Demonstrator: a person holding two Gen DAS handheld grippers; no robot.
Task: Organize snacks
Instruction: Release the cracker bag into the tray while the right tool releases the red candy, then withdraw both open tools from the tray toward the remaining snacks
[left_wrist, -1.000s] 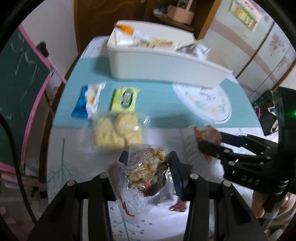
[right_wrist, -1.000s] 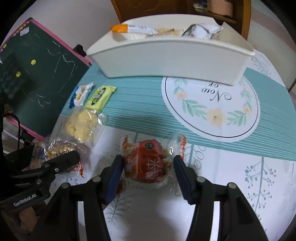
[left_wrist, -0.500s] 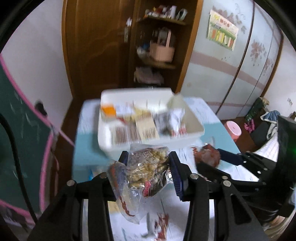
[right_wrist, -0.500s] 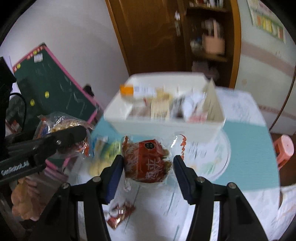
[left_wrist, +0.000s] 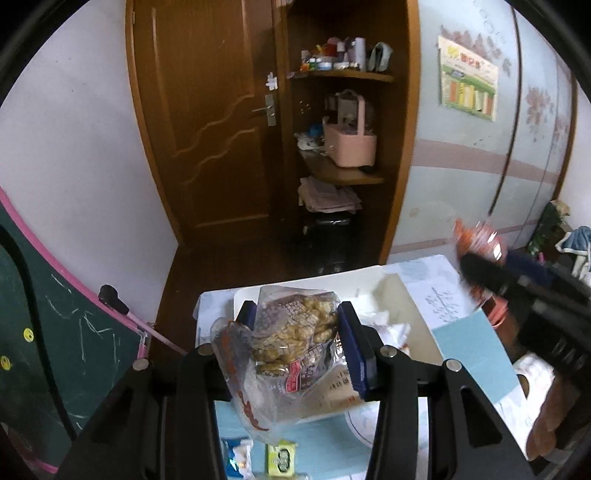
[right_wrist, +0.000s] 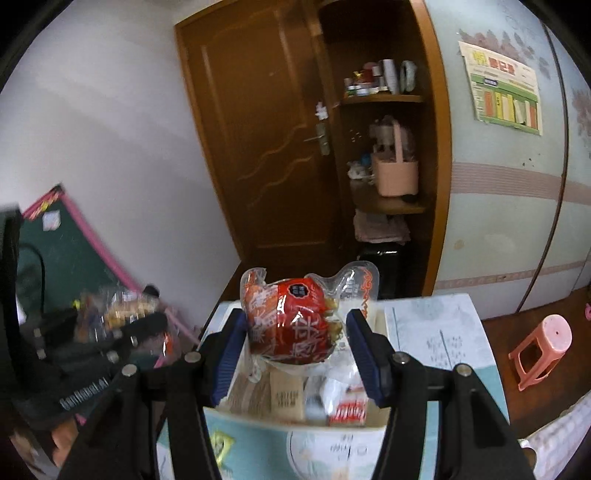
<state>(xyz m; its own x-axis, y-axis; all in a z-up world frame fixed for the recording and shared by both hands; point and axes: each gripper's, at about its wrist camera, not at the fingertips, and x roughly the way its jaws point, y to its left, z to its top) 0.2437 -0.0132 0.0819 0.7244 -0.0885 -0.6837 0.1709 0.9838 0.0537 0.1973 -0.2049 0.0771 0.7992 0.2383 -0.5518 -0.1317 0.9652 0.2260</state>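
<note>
Above the white bin (right_wrist: 236, 410), both claws carry snacks. Left gripper (left_wrist: 295, 343) is clamped on a clear bag of yellow puffs (left_wrist: 291, 332), pads pressing both sides, bag tail drooping below-left. Right gripper (right_wrist: 295, 343) grips a red-wrapped snack (right_wrist: 291, 325) betw. its blue pads. Left view only: blue packet (left_wrist: 236, 458) & green packet (left_wrist: 282, 458) lying on the teal table mat (left_wrist: 476, 354). Right view only: bin contents, pink stool (right_wrist: 543, 350) on the floor.
</note>
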